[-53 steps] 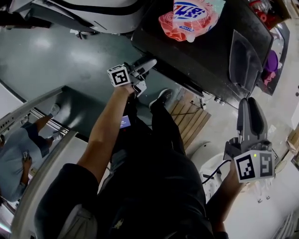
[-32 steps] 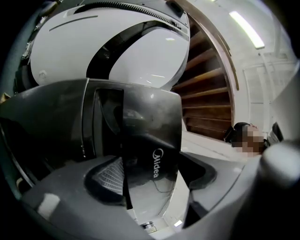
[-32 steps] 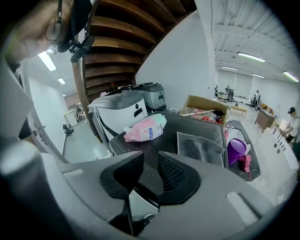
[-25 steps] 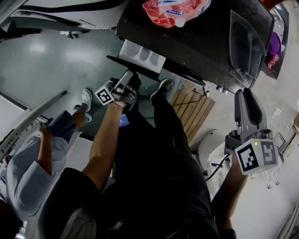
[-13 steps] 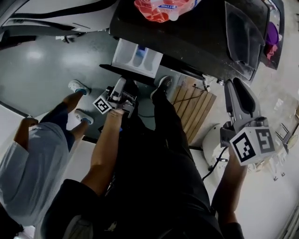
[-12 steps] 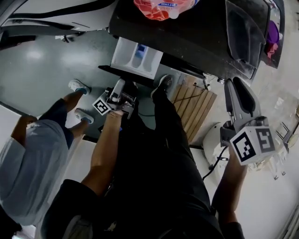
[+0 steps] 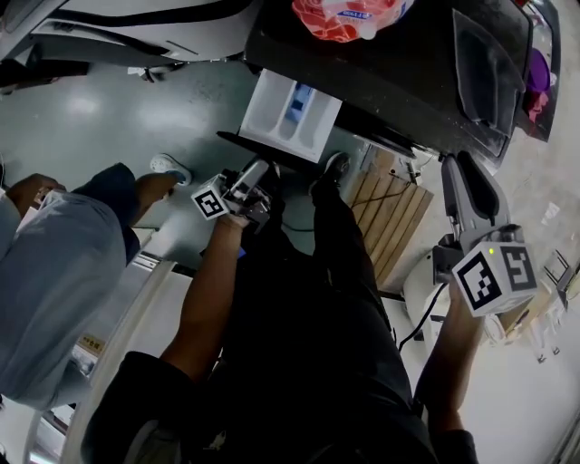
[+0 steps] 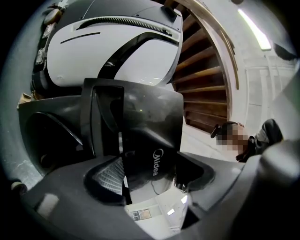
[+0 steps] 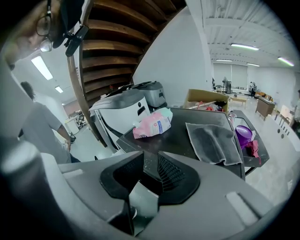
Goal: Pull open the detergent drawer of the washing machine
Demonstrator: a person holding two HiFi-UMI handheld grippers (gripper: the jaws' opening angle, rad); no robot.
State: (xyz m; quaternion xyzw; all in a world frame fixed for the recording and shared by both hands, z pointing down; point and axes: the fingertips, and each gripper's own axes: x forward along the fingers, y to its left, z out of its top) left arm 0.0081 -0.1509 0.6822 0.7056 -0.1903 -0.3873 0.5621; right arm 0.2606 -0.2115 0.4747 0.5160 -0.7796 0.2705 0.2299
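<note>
The dark washing machine (image 7: 399, 63) is the biggest thing here. It fills the top right of the head view. A person in a light blue shirt (image 7: 54, 272) stands on the floor, well off to the machine's left side.

The white detergent drawer (image 7: 288, 113) sticks far out of the front of the washing machine, at its left end. It is pulled open, and its small boxes inside show from above.

A wooden pallet (image 7: 394, 217) lies on the floor just in front of the machine.

The right hand-held gripper (image 7: 464, 172) is held up in front of the machine's right end, apart from it. Its jaws have only a narrow gap, with nothing in it.

The left hand-held gripper (image 7: 256, 172) is just in front of the drawer, pointing at the machine. Its jaws are wide and have just been opening a bit more. Nothing is held between them. I cannot tell if they touch the drawer's front.

A grey cloth (image 7: 489, 63) lies flat on top of the machine, at its right side. A pink bag (image 7: 349, 16) lies on the machine's top too, behind the drawer.
</note>
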